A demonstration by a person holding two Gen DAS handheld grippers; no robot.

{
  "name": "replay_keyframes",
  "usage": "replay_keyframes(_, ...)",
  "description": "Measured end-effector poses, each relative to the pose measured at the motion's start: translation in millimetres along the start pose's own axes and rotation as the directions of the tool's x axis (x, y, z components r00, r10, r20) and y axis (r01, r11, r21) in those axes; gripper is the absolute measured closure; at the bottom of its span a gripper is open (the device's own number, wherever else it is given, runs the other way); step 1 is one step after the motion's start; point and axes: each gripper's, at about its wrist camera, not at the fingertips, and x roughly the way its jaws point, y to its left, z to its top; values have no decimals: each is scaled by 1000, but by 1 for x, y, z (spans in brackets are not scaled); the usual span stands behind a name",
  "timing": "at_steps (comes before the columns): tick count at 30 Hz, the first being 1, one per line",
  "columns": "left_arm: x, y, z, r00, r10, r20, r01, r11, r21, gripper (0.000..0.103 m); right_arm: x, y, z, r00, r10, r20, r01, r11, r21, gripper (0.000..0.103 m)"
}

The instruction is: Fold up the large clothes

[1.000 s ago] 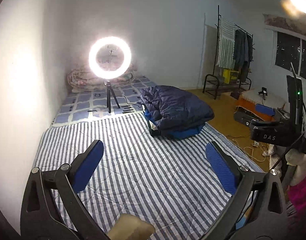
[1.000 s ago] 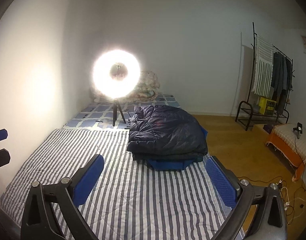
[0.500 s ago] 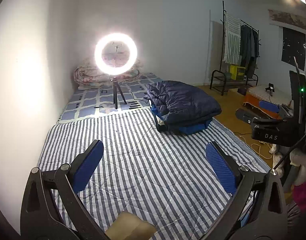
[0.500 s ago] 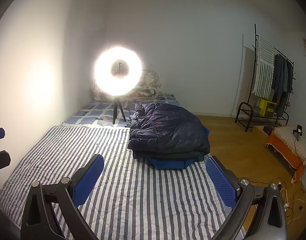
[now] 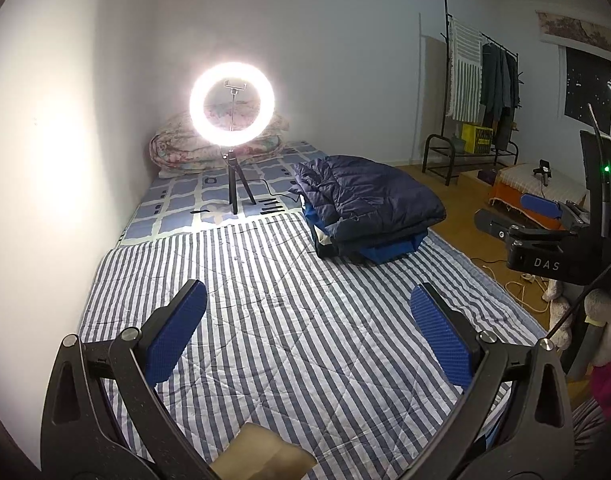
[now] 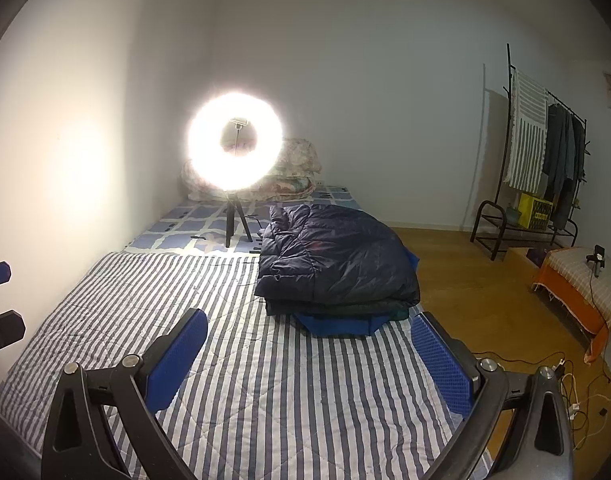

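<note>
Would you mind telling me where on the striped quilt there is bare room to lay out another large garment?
The striped quilt lies bare from the left tool and right tool up to the folded dark jacket pile, and along the wall side. It is crowded at the far right, where the pile sits, and beyond the quilt around the ring light tripod.

Bedroom surroundings, lit by a lamp

A glowing ring light point(image 5: 231, 109) on a tripod stands near the mattress's far edge; a clothes rack point(image 6: 541, 152) lines the right wall.
</note>
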Motion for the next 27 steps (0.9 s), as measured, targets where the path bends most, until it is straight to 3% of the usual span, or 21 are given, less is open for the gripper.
replay_keyframes(27,-6,-1,3,1000,9,16,-10,1000,11,0,0,-1,-4,1000,2,-5,-2,1000,0,0)
